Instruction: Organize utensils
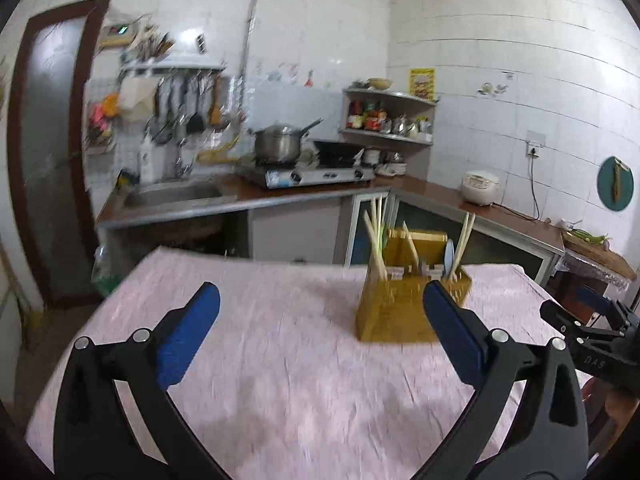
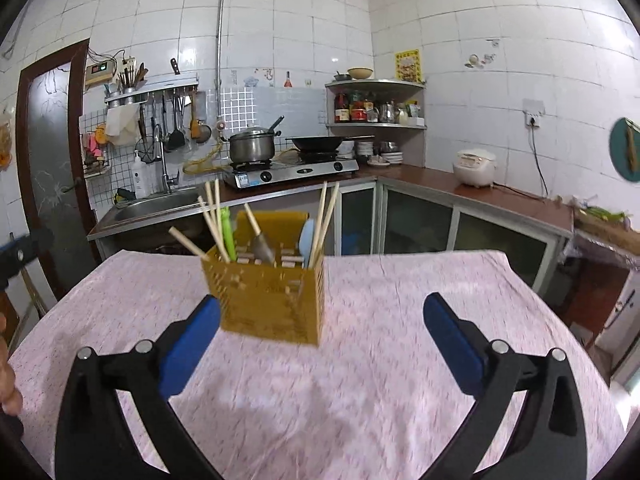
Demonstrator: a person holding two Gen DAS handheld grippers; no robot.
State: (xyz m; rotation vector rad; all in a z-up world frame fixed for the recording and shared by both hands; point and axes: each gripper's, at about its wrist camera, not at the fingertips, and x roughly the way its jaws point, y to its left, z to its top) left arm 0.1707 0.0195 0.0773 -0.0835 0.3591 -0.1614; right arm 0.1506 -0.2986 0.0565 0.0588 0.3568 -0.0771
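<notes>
A yellow slotted utensil holder (image 2: 269,300) stands upright on the pink tablecloth (image 2: 360,380). It holds wooden chopsticks (image 2: 214,224), a green utensil (image 2: 227,232), a wooden-handled metal spoon (image 2: 262,244) and a pale blue spoon (image 2: 307,236). My right gripper (image 2: 320,340) is open and empty, just in front of the holder. In the left wrist view the holder (image 1: 394,308) sits to the right, behind my open, empty left gripper (image 1: 320,328). The right gripper's body (image 1: 592,336) shows at that view's right edge.
Beyond the table run a kitchen counter with a sink (image 2: 160,204), a gas stove (image 2: 292,172) carrying a steel pot (image 2: 251,146) and a wok, and a rice cooker (image 2: 475,168). A brown door (image 2: 52,168) is at the left.
</notes>
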